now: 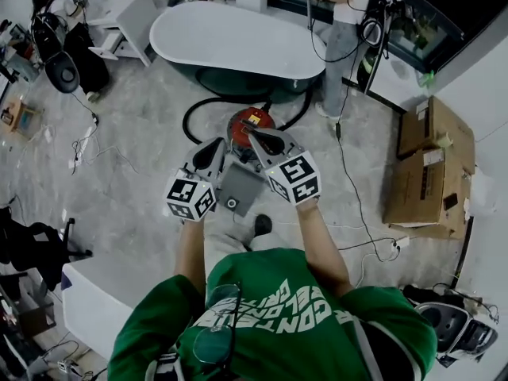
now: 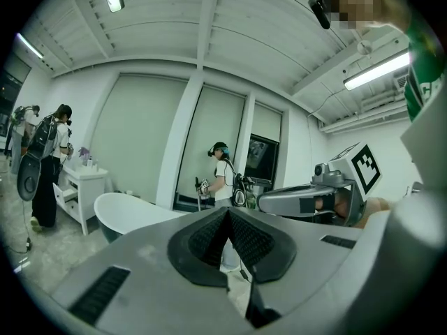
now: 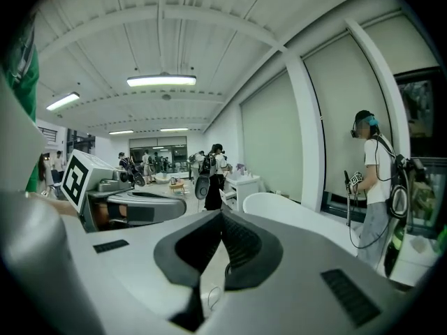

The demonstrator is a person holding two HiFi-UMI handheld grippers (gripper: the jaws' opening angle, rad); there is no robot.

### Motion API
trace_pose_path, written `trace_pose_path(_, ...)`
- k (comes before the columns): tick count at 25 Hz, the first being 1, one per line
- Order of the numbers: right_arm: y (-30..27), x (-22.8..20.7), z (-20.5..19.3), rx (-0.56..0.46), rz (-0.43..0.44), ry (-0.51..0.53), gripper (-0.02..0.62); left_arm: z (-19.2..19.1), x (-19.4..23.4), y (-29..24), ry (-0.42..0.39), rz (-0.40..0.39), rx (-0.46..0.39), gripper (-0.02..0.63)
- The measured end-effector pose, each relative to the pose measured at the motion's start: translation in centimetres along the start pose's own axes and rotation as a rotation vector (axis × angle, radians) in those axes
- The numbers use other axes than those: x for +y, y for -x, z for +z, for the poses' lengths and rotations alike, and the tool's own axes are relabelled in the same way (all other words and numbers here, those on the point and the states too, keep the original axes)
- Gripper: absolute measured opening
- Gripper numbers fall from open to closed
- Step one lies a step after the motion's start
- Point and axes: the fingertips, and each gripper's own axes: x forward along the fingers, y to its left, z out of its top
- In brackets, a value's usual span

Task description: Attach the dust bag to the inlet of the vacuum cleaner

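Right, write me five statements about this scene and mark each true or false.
The red vacuum cleaner stands on the floor in front of the person. True.
The grey dust bag lies below, between the left tool and the right tool. True.
The right tool is clamped on the dust bag. False: its jaws are together with nothing between them.
The cardboard boxes sit at the left of the head view. False: they sit at its right.
The left tool holds nothing. True.
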Motion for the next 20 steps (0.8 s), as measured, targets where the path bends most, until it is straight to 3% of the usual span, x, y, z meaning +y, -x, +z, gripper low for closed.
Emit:
trace_pose_path(10,-5.8,5.2,-0.7,0.024,-0.084,-0.032,0.008,-2.1,9.4,7.5,0.003,-0.028,0.023,0.003)
trace_pose_path(20,-8.9,8.3,-5.2,0.103,-0.085,-0.027,0.008,-5.8,11.4,8.2,0.004,-0.079,0.064,0.003)
